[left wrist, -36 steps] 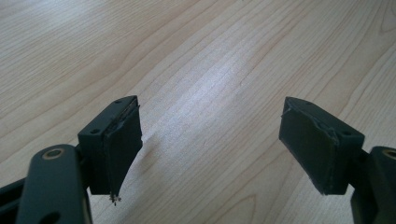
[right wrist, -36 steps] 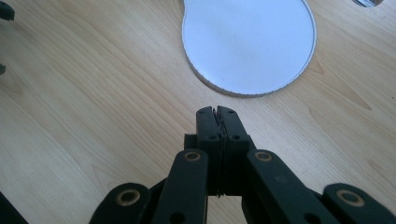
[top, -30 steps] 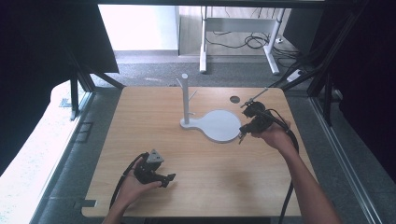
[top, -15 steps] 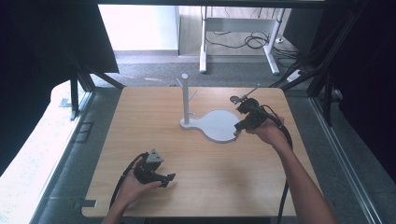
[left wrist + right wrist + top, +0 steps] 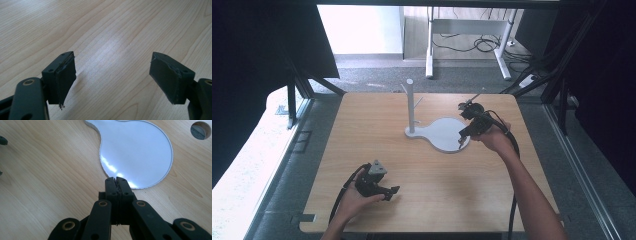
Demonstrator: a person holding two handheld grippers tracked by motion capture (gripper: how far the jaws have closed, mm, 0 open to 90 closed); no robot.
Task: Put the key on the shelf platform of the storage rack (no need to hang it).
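A white stand has an upright post (image 5: pixel 410 105) on a flat base that widens into a round disc (image 5: pixel 444 134) at the middle of the wooden table. My right gripper (image 5: pixel 461 142) is shut with nothing between its jaws. It hovers at the disc's right edge, and in the right gripper view its tips (image 5: pixel 116 180) sit just at the rim of the disc (image 5: pixel 136 150). My left gripper (image 5: pixel 391 192) rests low at the table's front left, held by a hand. Its jaws stand wide open (image 5: pixel 112 82) over bare wood.
The wooden table (image 5: pixel 377 145) has a round cable hole (image 5: pixel 200 130) beyond the disc. Black frame posts and cables ring the table. A desk's legs and floor cables lie behind the far edge.
The right hand has edged slightly away and leftward along the disc's edge, its gripper still shut. The left hand and gripper have stayed put.
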